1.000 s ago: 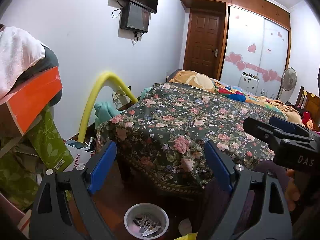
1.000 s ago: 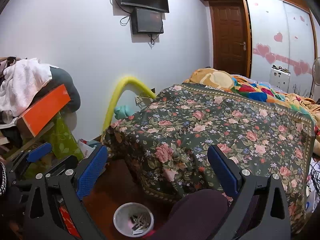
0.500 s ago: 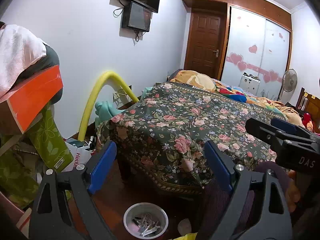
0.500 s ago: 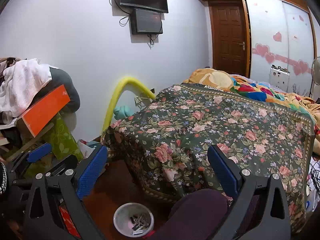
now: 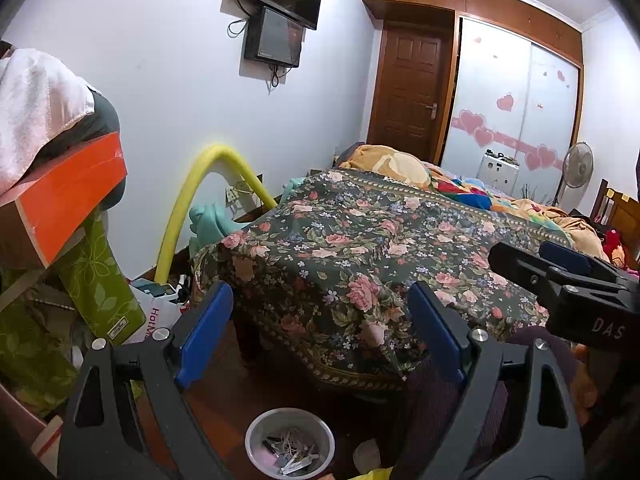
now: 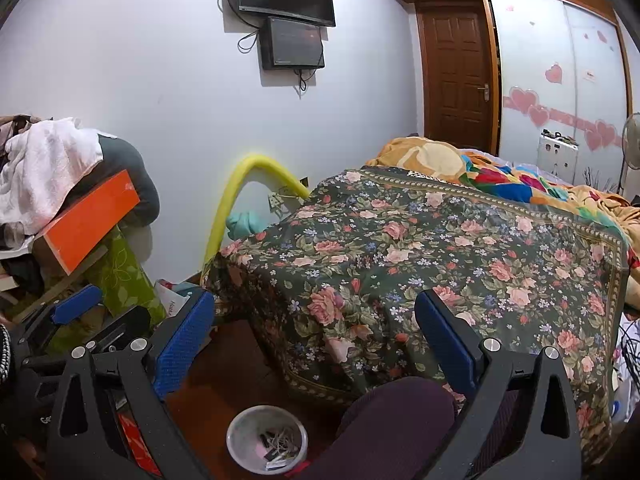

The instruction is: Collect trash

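**Supervisor:** Report claw state and target position.

**Operator:** I see the left gripper (image 5: 320,336) with jaws wide apart and nothing between them. The right gripper (image 6: 316,336) is the same: jaws apart, empty. Both point out over the bed (image 5: 360,248) and slightly down. The target is the bin (image 5: 289,444), a small pale round tub on the wooden floor (image 5: 224,392) at the foot of the bed, low in both wrist views. It already holds scraps (image 5: 290,450): what looks like thin strands and small paper or plastic pieces. A pale crumpled wad (image 5: 366,454) lies on the floor just beside the bin, to its right. I cannot tell what it is.

**Supervisor:** Handling assessment?

**Operator:** I judge the wad light and soft. It should crush under the pads, so I would pinch it across its middle with a gentle close. The bin looks like thin plastic: light, easily tipped, possibly slippery. If I must move it, I would grip the rim with one pad inside and one outside, and keep it level.
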The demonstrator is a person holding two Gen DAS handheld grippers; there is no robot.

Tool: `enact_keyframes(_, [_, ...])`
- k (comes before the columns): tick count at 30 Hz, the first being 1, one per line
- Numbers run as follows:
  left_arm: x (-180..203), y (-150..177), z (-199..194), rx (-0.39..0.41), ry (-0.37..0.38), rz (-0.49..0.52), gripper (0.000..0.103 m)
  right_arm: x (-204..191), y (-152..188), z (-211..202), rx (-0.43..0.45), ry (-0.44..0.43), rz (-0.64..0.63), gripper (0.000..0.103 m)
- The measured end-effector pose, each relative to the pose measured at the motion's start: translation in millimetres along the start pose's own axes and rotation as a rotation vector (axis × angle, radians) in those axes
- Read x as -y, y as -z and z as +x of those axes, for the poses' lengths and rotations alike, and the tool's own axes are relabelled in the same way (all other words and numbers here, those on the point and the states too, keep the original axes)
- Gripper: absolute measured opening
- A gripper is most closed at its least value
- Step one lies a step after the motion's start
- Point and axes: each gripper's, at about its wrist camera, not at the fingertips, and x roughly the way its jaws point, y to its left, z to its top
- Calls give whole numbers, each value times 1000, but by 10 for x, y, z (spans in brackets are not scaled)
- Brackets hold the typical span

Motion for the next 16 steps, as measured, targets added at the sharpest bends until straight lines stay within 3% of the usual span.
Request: enact_keyframes(16, [94, -2, -32, -14, 9, 12, 89, -6, 2, -7, 5, 9, 11, 99])
